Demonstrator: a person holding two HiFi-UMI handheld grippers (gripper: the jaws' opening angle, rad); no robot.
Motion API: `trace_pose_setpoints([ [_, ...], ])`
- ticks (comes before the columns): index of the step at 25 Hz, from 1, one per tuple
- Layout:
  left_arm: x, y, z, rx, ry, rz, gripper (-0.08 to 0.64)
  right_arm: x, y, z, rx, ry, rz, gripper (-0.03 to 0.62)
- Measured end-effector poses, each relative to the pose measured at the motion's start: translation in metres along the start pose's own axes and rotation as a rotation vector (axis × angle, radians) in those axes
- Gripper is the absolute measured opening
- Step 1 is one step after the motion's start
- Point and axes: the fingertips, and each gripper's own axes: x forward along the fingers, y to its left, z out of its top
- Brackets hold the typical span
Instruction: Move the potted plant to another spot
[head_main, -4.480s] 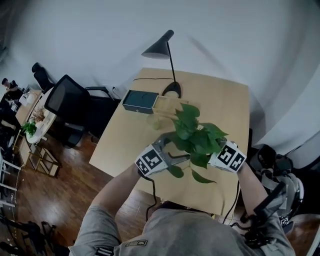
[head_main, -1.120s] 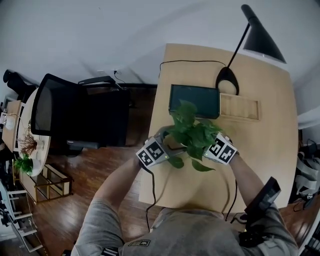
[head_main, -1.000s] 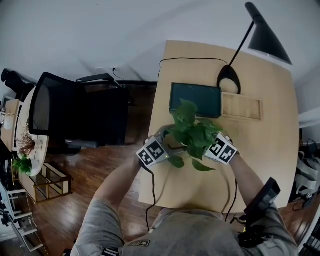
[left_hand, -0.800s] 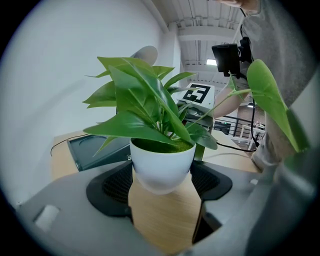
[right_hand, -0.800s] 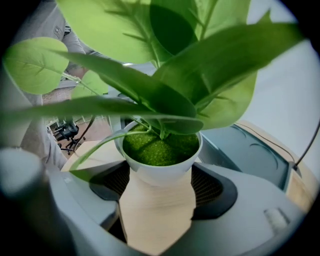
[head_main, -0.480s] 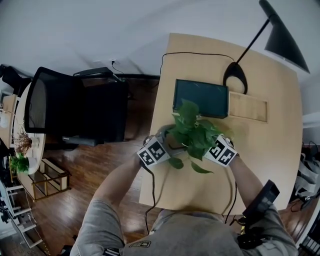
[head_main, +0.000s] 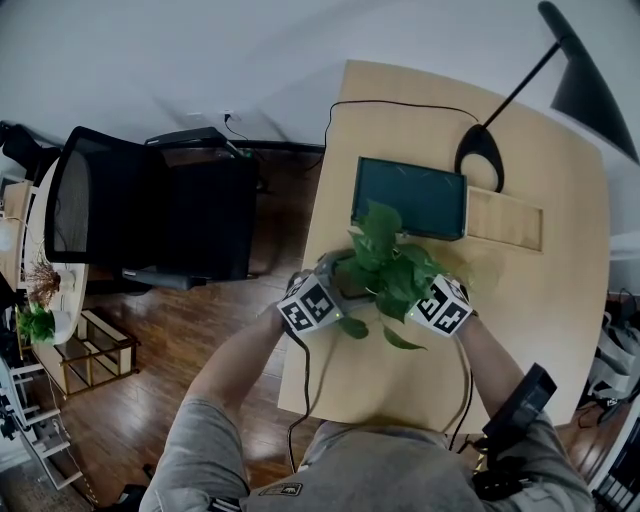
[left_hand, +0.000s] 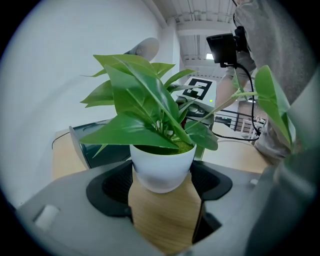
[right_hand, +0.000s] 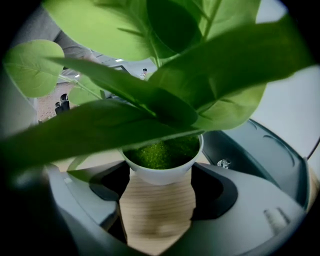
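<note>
White round pot and broad green leaves, the potted plant (head_main: 386, 270), sit between both my claws over the near part of the pale wooden tabletop (head_main: 560, 300), close to its left edge. My left claw (left_hand: 162, 186) has its jaws spread wide and pressed against either side of the pot's rounded belly. My right claw (right_hand: 160, 186) grips it the same way from the opposite side. Whether the base touches the wood I cannot tell. Leaves spill over both claws and fill most of the right gripper view.

Just beyond the plant lies a dark green rectangular box (head_main: 410, 197), and beside it to the right a shallow light wooden tray (head_main: 506, 219). A black desk lamp (head_main: 480, 164) stands behind them with its stem leaning right, and its thin black cable (head_main: 400, 104) loops along the far edge.

Left of the table a black mesh office chair (head_main: 130, 215) stands on the dark wood-plank floor (head_main: 200, 330), before a plain white wall (head_main: 200, 60).
</note>
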Motion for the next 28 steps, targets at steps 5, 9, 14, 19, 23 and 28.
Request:
trace_pose_setpoints([
  [5,-0.003,0.002,-0.003,-0.007,-0.006,0.004,0.364,0.003,-0.001,-0.001,-0.019,0.000,-0.005,0.393],
  [9,-0.002,0.001,-0.006,-0.010,-0.009,-0.001,0.364,0.003,-0.001,-0.002,-0.027,0.003,-0.005,0.393],
  [14,-0.002,0.000,-0.009,-0.005,-0.003,-0.001,0.364,0.004,0.001,-0.003,-0.036,0.010,-0.002,0.393],
  [19,-0.001,0.001,-0.009,0.003,-0.003,-0.001,0.364,0.004,0.001,-0.001,-0.039,0.007,-0.003,0.393],
  [23,-0.001,0.001,-0.010,0.003,0.005,0.001,0.365,0.004,-0.001,-0.005,-0.046,0.021,-0.015,0.394],
  [28,-0.006,0.005,-0.011,-0.002,0.011,0.023,0.364,0.003,-0.005,-0.007,-0.042,0.019,-0.036,0.397],
])
